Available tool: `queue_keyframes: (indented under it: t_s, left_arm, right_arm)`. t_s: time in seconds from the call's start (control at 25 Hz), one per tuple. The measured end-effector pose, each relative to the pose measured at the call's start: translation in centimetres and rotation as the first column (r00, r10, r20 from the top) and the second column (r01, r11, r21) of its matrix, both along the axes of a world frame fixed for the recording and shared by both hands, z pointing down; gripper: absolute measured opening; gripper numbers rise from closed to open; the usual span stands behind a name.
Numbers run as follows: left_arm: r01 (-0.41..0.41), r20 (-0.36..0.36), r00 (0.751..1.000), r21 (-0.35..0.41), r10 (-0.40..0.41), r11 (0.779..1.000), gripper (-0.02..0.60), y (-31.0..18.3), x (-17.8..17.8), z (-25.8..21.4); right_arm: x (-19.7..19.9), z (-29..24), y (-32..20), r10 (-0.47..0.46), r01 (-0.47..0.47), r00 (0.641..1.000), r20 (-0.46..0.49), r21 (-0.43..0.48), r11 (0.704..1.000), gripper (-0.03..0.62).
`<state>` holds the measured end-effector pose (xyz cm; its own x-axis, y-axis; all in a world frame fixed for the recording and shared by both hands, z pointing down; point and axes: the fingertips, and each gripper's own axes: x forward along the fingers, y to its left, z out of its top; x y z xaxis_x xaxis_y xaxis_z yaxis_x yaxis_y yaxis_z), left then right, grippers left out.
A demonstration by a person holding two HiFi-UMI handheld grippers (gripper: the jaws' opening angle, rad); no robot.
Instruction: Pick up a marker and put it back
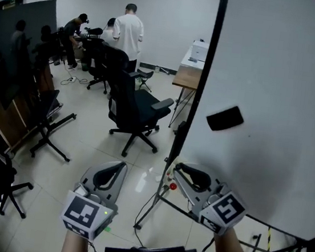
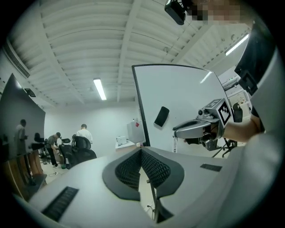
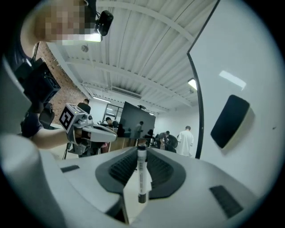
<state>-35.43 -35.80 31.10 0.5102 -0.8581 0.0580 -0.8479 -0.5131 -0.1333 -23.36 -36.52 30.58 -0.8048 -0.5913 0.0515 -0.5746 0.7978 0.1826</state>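
Just in front of the whiteboard (image 1: 278, 81), the right gripper (image 1: 181, 172) clamps a white marker (image 3: 141, 176). Its long axis stands upright across the jaws, dark ends up and down. The left gripper (image 1: 119, 166), left of the board, is closed and empty.

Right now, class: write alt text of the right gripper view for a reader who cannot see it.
The right gripper clamps a white marker with dark ends, upright between its jaws. A white board bearing a black rectangular eraser fills the right; the left gripper shows at left.
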Motion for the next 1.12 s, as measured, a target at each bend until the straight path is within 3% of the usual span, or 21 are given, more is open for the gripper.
queue_keyframes:
  t_s: [0.32,0.64,0.88,1.12]
  left_arm:
    - [0.045,0.030,0.999,-0.007,-0.044,0.999,0.000,4.8,7.5,0.2]
    - [0.138,0.057,0.989,-0.050,-0.135,0.989,0.000,10.2,14.1,1.1]
    - [0.248,0.068,0.968,-0.078,-0.243,0.966,0.000,15.0,14.9,1.7]
    - [0.337,0.025,0.941,-0.042,-0.336,0.941,0.000,20.0,12.3,0.6]
  right_arm:
    - [6.7,0.6,5.4,-0.070,0.070,0.998,-0.008,0.010,0.998,0.083]
    - [14.5,1.6,9.2,-0.154,0.155,0.987,0.052,-0.030,0.987,0.083]
    - [15.4,2.4,12.2,-0.259,0.263,0.964,0.065,-0.071,0.962,0.083]
    - [13.1,1.7,16.2,-0.345,0.346,0.938,0.032,-0.055,0.936,0.083]
